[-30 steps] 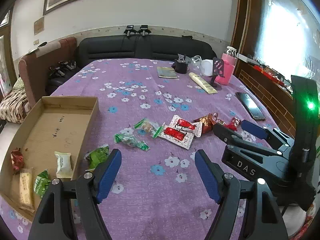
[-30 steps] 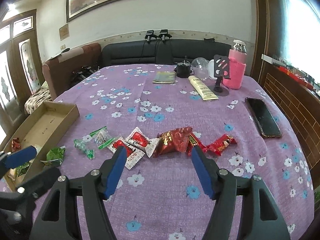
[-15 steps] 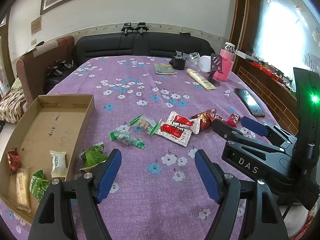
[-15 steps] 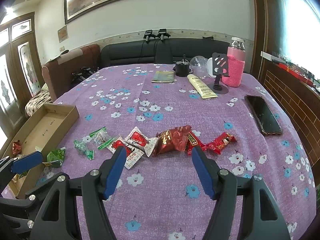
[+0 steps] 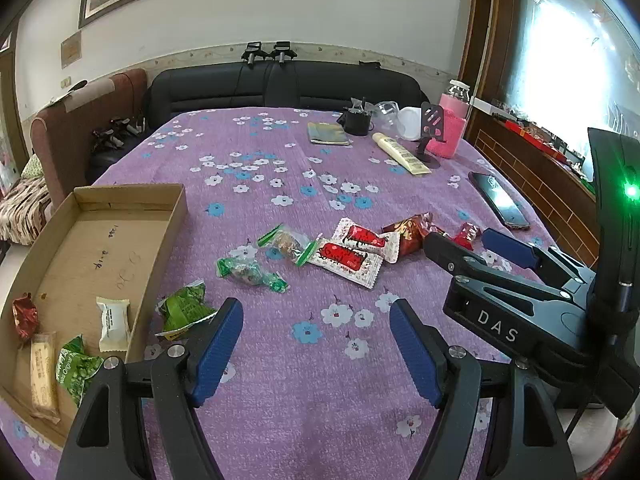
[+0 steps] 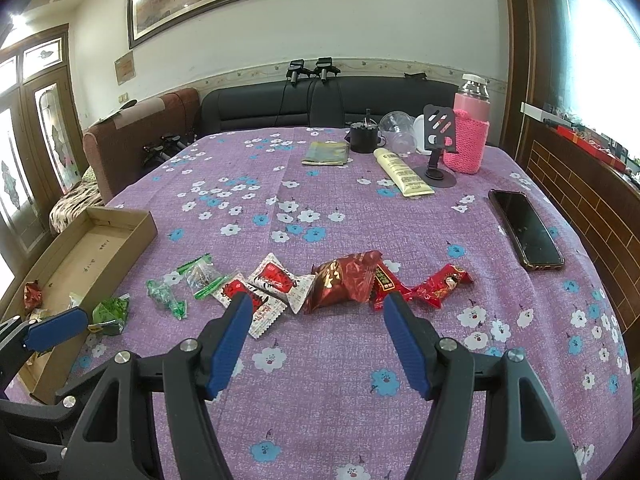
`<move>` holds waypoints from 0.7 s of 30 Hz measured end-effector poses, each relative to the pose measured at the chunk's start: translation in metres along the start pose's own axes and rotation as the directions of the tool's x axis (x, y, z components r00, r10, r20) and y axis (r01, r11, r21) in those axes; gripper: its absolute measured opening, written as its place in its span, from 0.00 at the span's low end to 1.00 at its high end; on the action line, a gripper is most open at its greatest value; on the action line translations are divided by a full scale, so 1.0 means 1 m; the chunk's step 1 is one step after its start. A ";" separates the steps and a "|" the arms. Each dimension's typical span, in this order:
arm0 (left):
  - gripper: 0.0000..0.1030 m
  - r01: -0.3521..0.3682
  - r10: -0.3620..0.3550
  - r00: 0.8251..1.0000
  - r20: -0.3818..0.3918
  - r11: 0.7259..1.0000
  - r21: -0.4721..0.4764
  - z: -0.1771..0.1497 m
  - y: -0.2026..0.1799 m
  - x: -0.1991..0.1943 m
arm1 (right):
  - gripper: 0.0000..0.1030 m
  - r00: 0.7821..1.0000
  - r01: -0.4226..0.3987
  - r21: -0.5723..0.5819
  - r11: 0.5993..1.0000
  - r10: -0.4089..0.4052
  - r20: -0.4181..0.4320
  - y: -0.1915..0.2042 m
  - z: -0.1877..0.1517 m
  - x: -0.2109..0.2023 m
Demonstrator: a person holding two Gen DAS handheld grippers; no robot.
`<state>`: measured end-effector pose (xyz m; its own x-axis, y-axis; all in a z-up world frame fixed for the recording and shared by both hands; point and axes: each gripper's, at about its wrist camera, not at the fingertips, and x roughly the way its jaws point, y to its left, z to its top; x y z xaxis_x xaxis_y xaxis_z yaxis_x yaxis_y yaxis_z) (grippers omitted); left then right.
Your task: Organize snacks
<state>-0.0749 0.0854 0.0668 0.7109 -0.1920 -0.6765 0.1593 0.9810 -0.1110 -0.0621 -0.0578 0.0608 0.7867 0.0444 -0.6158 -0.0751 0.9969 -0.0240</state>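
nothing has shifted over the last second: the left gripper (image 5: 316,344) and right gripper (image 6: 316,336) both hang open and empty, loose wrapped snacks (image 6: 344,280) lying right of the shallow brown cardboard box (image 5: 160,236), so sorting is paused.

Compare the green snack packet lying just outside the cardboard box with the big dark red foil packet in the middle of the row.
The green snack packet lies alone against the cardboard box; the dark red foil packet touches neighbouring snacks in the row. Green looks smaller and flatter; red is puffier and shinier. Both rest on the purple flowered cloth, ungripped.
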 end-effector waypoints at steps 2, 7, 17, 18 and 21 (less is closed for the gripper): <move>0.77 0.001 -0.001 1.000 -0.002 1.000 -0.001 -0.001 0.000 0.000 | 0.65 1.000 0.000 0.000 1.000 0.000 0.000 0.000 0.000 0.000; 0.77 0.003 -0.003 1.000 -0.006 1.000 -0.003 -0.002 0.000 0.001 | 0.65 1.000 -0.001 0.000 1.000 0.001 0.000 0.000 0.000 0.000; 0.77 0.002 -0.002 1.000 -0.001 1.000 -0.002 -0.002 -0.002 0.001 | 0.65 1.000 -0.002 0.002 1.000 0.002 -0.001 0.000 0.001 0.000; 0.77 0.002 -0.002 1.000 -0.001 1.000 0.000 -0.002 -0.003 0.001 | 0.65 1.000 -0.001 0.001 1.000 0.001 0.000 0.000 0.001 0.000; 0.77 0.004 -0.004 1.000 -0.004 1.000 -0.002 -0.002 -0.003 0.001 | 0.65 1.000 -0.004 0.003 1.000 0.004 0.000 -0.001 0.000 0.000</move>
<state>-0.0758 0.0823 0.0649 0.7078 -0.1954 -0.6789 0.1607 0.9803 -0.1146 -0.0618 -0.0583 0.0604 0.7862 0.0484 -0.6161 -0.0762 0.9969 -0.0190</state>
